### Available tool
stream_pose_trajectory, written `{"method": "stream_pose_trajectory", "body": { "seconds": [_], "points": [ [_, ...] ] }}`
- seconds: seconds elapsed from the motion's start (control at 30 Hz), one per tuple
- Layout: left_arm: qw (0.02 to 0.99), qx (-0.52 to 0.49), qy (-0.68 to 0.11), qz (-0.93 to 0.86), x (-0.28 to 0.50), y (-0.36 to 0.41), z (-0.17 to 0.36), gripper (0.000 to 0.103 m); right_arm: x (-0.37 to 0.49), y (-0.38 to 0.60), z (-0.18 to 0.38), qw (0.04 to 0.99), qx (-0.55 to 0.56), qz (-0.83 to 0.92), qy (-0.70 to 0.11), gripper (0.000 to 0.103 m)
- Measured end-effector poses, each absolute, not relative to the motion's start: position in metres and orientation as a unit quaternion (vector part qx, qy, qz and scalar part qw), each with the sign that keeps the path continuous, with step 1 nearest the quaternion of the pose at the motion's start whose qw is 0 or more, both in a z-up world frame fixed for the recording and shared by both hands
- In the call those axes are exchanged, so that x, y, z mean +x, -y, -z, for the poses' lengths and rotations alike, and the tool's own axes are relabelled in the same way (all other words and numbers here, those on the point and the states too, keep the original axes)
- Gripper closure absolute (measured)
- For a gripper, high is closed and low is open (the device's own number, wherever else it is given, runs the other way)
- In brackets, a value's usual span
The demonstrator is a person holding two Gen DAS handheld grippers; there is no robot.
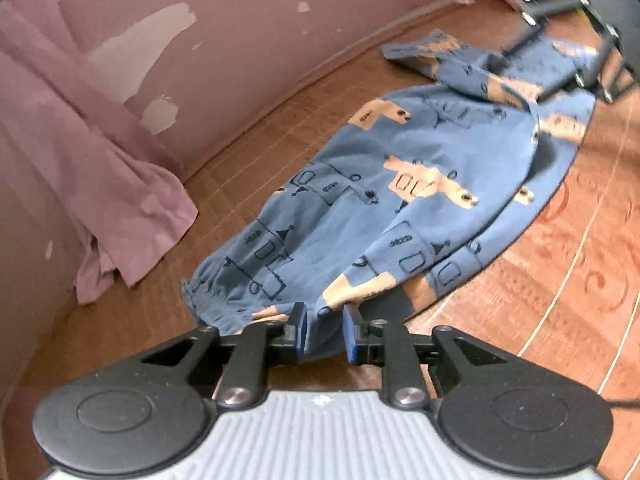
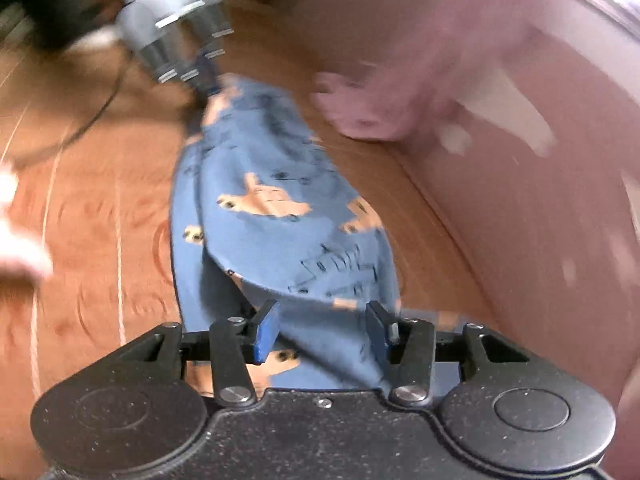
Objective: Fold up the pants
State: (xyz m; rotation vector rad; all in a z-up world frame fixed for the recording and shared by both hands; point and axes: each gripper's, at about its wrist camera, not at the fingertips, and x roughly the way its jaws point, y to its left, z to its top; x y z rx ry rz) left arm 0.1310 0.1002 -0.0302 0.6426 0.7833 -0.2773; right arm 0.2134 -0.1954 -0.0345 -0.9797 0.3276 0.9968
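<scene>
Blue pants [image 1: 400, 168] printed with tan and dark shapes lie stretched over a brown patterned surface [image 1: 560, 260]. My left gripper [image 1: 326, 334] is shut on the gathered end nearest it, with bunched cloth between its blue pads. At the far end in this view is my right gripper [image 1: 568, 40], blurred, over the other end of the pants. In the right wrist view the pants [image 2: 280, 220] run from my right gripper [image 2: 322, 334] up to the left gripper [image 2: 180, 40]. The right fingers stand wide apart, and a folded layer of cloth lies between them.
A pink curtain [image 1: 120, 184] hangs down onto the surface beside a pink wall [image 1: 240, 40] with peeling paint, close along one side of the pants. The curtain [image 2: 400, 92] is blurred in the right wrist view. A dark cable [image 2: 92, 116] trails from the left gripper.
</scene>
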Motion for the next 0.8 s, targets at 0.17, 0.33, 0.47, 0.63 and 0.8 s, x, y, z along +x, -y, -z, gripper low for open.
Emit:
{"method": "stream_pose_trajectory", "body": {
  "seconds": [0.17, 0.33, 0.47, 0.63, 0.8],
  "points": [
    [0.843, 0.345, -0.389, 0.137, 0.137, -0.107, 0.035, 0.08, 0.23, 0.174, 0.033, 0.63, -0.563, -0.524, -0.108, 0.055],
    [0.833, 0.362, -0.392, 0.146, 0.141, -0.108, 0.037, 0.091, 0.242, 0.154, 0.029, 0.541, -0.608, -0.567, -0.128, 0.099],
    [0.831, 0.369, -0.388, 0.149, 0.142, -0.105, 0.036, 0.098, 0.245, 0.151, 0.029, 0.524, -0.611, -0.577, -0.139, 0.103],
    [0.833, 0.372, -0.383, 0.146, 0.138, -0.104, 0.034, 0.099, 0.235, 0.158, 0.029, 0.514, -0.626, -0.576, -0.11, 0.069],
    [0.83, 0.381, -0.38, 0.146, 0.137, -0.103, 0.035, 0.099, 0.239, 0.147, 0.027, 0.459, -0.643, -0.599, -0.131, 0.07]
  ]
}}
